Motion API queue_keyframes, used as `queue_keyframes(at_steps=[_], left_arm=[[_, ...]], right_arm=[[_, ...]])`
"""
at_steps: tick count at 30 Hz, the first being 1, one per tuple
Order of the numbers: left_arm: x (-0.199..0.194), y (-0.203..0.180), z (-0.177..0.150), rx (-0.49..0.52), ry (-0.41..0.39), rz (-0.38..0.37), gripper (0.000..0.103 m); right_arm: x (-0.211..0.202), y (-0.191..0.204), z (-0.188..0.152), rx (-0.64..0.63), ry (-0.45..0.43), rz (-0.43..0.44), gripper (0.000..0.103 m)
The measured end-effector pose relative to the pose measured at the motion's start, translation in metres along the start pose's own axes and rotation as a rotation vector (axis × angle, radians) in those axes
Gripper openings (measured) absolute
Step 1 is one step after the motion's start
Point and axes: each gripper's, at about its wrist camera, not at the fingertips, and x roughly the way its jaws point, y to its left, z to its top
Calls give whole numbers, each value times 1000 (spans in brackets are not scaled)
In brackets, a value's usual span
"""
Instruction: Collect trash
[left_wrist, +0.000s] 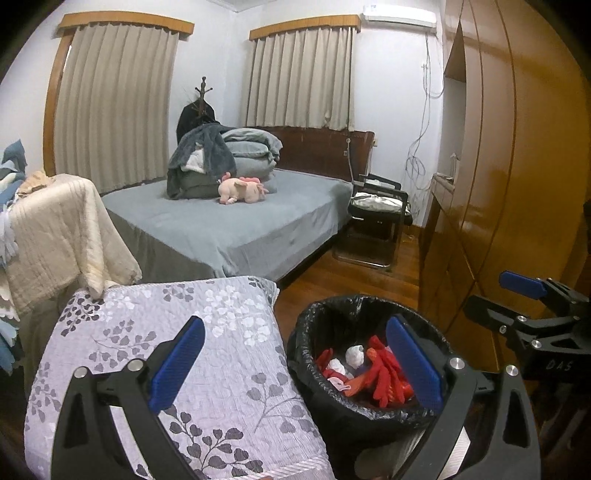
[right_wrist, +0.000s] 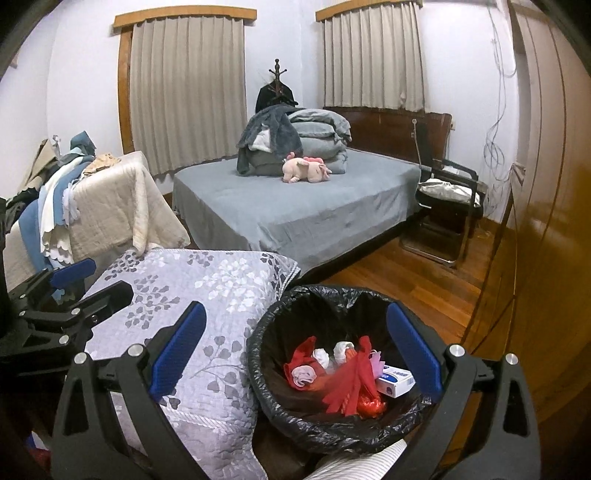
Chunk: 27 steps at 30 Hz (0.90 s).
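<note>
Left tool (left_wrist: 295, 363) spread and empty above the bin (left_wrist: 369, 406), where red wrappers (left_wrist: 384, 373) and crumpled paper (left_wrist: 355, 355) lie; I'd judge it best to scan the quilt (left_wrist: 177, 350) for leftovers. Right tool (right_wrist: 295, 350), also spread and empty, reveals a small box (right_wrist: 394, 380) in the bin which the left view hides.

We see white walls (right_wrist: 85, 85), curtained windows (right_wrist: 186, 92), a grey bed (left_wrist: 236, 218), wood floor (left_wrist: 351, 277), a glossy wardrobe (left_wrist: 517, 147), and a chair (right_wrist: 447, 206).
</note>
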Motion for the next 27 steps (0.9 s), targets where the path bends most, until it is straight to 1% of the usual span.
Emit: queue_keyframes(at_steps=[9,27], left_arm=[[-15,-1,-3,1,-24,1,97],[-23,2,-5,-7,-35,10,97]], right_arm=[[-10,8,-1,-13,-14,0,95],[-16,14,-2,-20,-14,6,95]])
